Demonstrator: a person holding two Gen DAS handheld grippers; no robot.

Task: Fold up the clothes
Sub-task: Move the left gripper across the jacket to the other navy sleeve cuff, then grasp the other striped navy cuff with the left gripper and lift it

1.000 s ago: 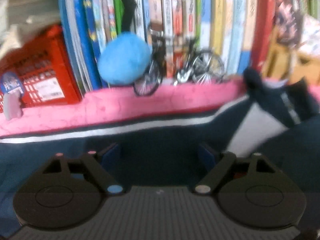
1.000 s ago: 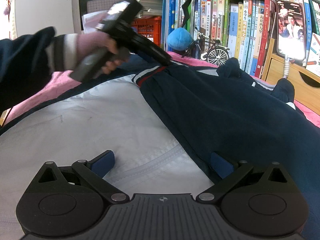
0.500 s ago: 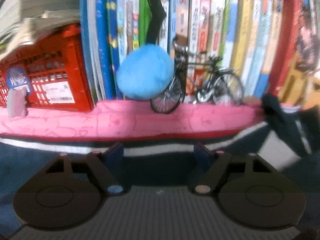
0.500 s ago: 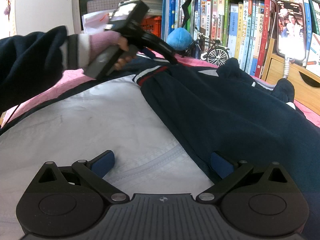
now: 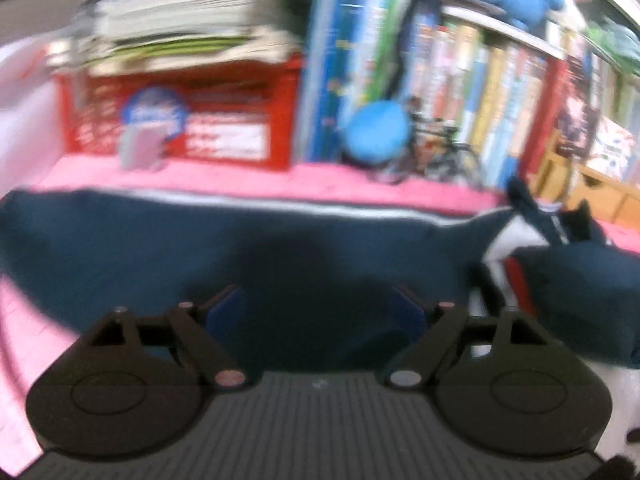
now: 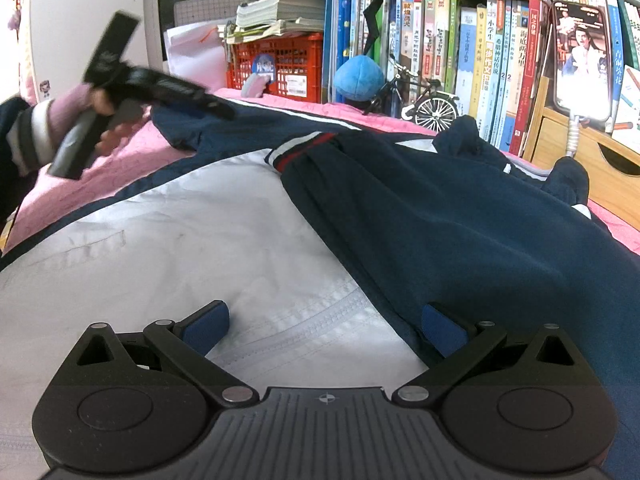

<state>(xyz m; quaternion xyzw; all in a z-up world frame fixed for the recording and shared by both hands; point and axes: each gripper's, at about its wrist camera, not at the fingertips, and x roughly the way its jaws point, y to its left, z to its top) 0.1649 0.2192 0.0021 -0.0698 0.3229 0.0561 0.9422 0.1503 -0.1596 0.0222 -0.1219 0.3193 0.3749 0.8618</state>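
Navy-white jacket (image 6: 400, 216) spread on pink blanket (image 6: 120, 168); left gripper (image 5: 316, 312) opening, right gripper (image 6: 324, 320) open, both empty.

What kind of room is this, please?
Probably a bedroom or study at home: a pink bedcover under the navy and white jacket, crowded bookshelves, and a red crate under stacked papers.

The left hand-held gripper (image 5: 316, 314) hangs over a navy garment (image 5: 280, 248) (blurred) with its jaws opening, on a pink bed cover (image 5: 248, 182); behind stand a red crate (image 5: 192, 116) and books (image 5: 460, 80).
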